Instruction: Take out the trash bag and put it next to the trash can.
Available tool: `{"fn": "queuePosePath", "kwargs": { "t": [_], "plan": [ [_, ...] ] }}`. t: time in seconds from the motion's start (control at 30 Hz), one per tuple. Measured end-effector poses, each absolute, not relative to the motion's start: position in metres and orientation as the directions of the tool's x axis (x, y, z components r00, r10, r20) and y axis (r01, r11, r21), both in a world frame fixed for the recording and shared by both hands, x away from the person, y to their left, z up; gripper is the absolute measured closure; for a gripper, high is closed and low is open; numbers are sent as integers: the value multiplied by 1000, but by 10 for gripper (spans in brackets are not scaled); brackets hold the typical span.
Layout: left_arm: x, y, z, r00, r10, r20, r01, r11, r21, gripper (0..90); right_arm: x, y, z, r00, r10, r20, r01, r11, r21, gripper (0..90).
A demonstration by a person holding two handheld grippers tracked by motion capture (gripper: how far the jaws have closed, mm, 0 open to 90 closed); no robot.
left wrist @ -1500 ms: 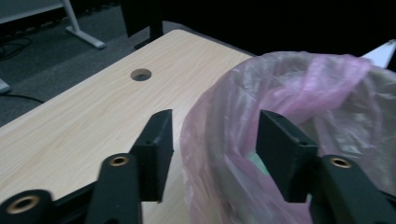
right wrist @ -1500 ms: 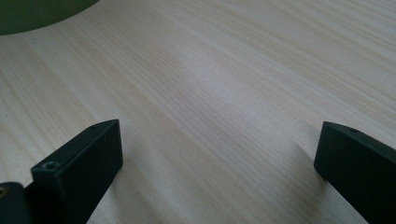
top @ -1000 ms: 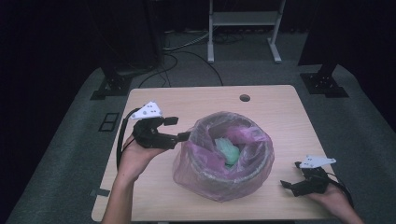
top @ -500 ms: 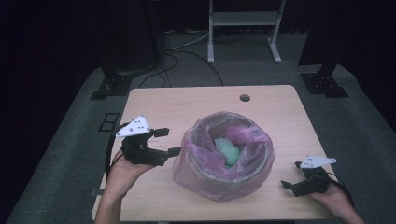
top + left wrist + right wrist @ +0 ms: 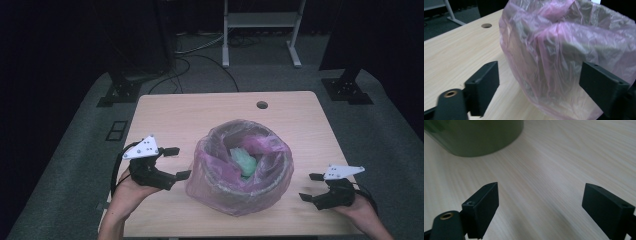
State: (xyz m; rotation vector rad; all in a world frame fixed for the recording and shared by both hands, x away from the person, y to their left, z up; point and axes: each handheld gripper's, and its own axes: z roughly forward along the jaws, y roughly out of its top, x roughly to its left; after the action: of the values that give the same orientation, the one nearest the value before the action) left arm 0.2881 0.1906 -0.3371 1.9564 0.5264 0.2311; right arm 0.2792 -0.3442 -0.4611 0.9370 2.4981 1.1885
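The left gripper (image 5: 177, 162) stands nearest the round bin lined with a translucent pink plastic bag (image 5: 240, 167) — jaws spread, just been widening, nothing between them, the bag's folded rim straight ahead. The right gripper (image 5: 309, 186), released too, has narrowed slightly. Beyond — pale wooden table (image 5: 200, 110), dark carpeted room.

Bins: one round grey bin (image 5: 250, 197), between the two pairs of fingers
Liners: one thin pink plastic bag (image 5: 210, 170) over the bin, just ahead of the left fingers (image 5: 182, 174)
Contents: one crumpled pale green plastic lump (image 5: 244, 162) inside
Tables: one light wooden table (image 5: 200, 115)
Table holes: one round cable hole (image 5: 261, 105), far beyond the fingers
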Motion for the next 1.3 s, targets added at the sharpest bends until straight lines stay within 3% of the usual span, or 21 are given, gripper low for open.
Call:
{"fn": "queuePosePath", "kwargs": {
  "t": [0.53,1.3],
  "plan": [
    [289,194,-351,903,424,-63,234,-363,902,97,274,-323,-417,-871,478,110,331,409,850,128],
    [292,175,-357,940,334,-69,206,-394,896,99,285,-300,-381,-920,373,120,256,339,905,153]
  ]
}}
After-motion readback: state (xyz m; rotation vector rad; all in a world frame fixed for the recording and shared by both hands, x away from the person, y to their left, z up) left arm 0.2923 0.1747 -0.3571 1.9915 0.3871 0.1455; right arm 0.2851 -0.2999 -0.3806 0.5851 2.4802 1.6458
